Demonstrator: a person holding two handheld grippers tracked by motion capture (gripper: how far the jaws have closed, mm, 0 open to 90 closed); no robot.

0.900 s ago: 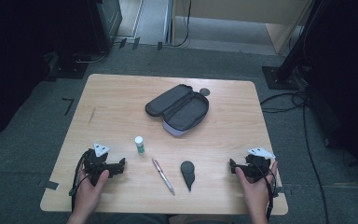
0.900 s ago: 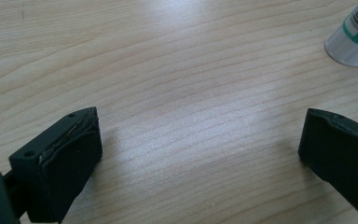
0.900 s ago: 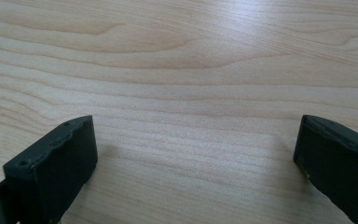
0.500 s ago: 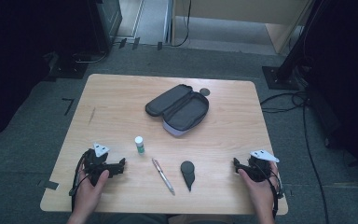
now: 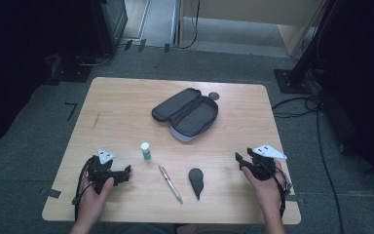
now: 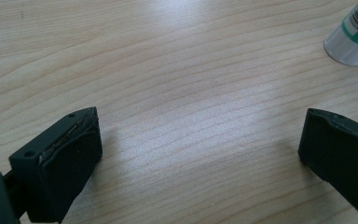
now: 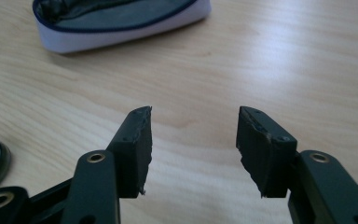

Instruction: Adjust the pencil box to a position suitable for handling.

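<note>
Seemingly packing has not begun: the open grey zip-up pencil case (image 5: pixel 187 114) lies empty, with the small green-and-white tube (image 5: pixel 146 151), silver pen (image 5: pixel 170 184) and black teardrop-shaped piece (image 5: pixel 196 180) just before it. Farther out, left gripper (image 5: pixel 125 171) and right gripper (image 5: pixel 237 159) rest with jaws apart, holding nothing; next, one must reach an item.

From my left gripper (image 5: pixel 125 173), the bare table (image 5: pixel 126 112) runs open toward 12 o'clock; the small green-and-white bottle (image 5: pixel 146 151) stands upright at about 1 o'clock, just beside my path. A pen (image 5: pixel 170 183) and a flat black paddle-shaped piece (image 5: pixel 196 179) lie across the middle at 3 o'clock. From my right gripper (image 5: pixel 240 161), wood lies clear up to the open pencil case (image 5: pixel 187 113) at 11 o'clock.
</note>
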